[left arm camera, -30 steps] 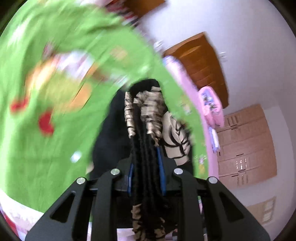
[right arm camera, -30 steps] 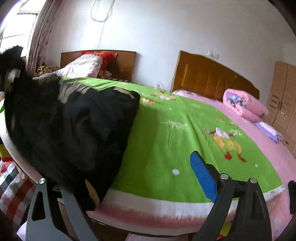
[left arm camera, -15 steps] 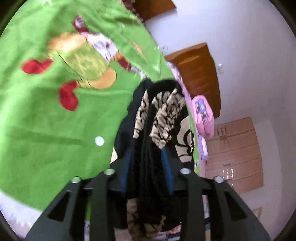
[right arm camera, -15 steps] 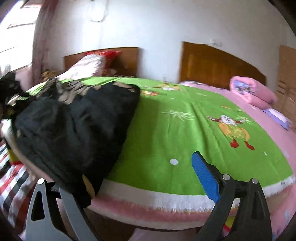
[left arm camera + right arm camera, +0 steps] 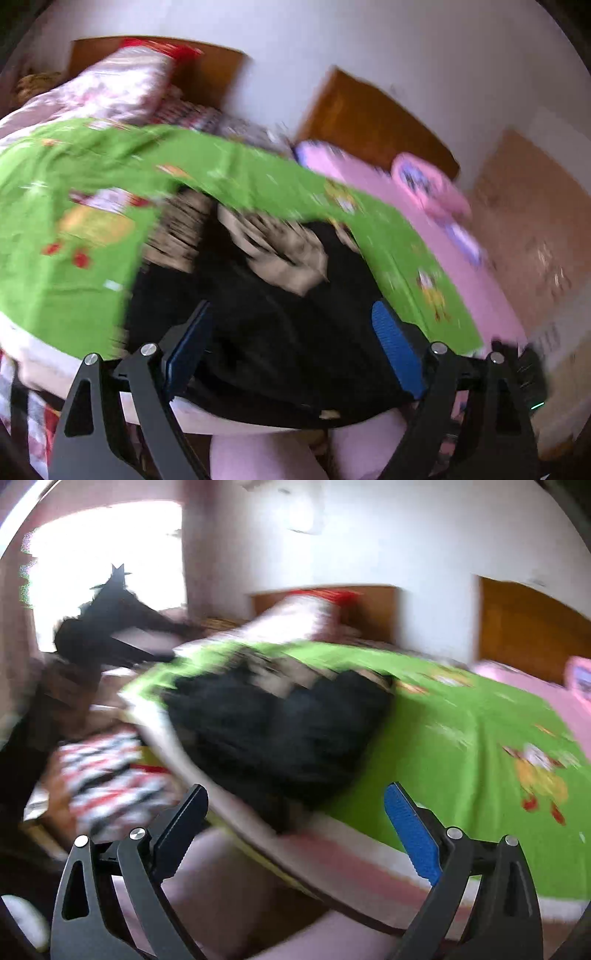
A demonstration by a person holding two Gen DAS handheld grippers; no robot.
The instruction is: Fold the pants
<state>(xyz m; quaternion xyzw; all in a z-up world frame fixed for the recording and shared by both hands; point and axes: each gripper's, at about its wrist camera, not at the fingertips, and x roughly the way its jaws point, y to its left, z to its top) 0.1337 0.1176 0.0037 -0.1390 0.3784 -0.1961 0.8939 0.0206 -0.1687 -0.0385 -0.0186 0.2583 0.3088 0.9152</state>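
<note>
The black pants (image 5: 303,350) with a beige patterned waistband (image 5: 280,258) lie in a heap on the green bed cover (image 5: 74,288), near the bed's front edge. My left gripper (image 5: 290,308) hovers just before them and its jaws are opening. The cloth shows between the blue pads (image 5: 395,347), which do not press on it. In the right wrist view the same pants (image 5: 280,731) lie ahead and slightly left. My right gripper (image 5: 295,790) stands open with nothing between its fingers. Both views are motion-blurred.
Wooden headboards (image 5: 528,627) and pillows (image 5: 303,620) line the far wall. A pink quilt (image 5: 428,192) lies to the right, with a wardrobe (image 5: 535,221) beyond. A checked cloth (image 5: 110,775) hangs left of the bed. A dark blurred shape (image 5: 110,620) stands against the window.
My left gripper let go of the bunched waistband, spread its jaws wide and drew back and rolled. The pants now rest on the bed. The right view swung leftward.
</note>
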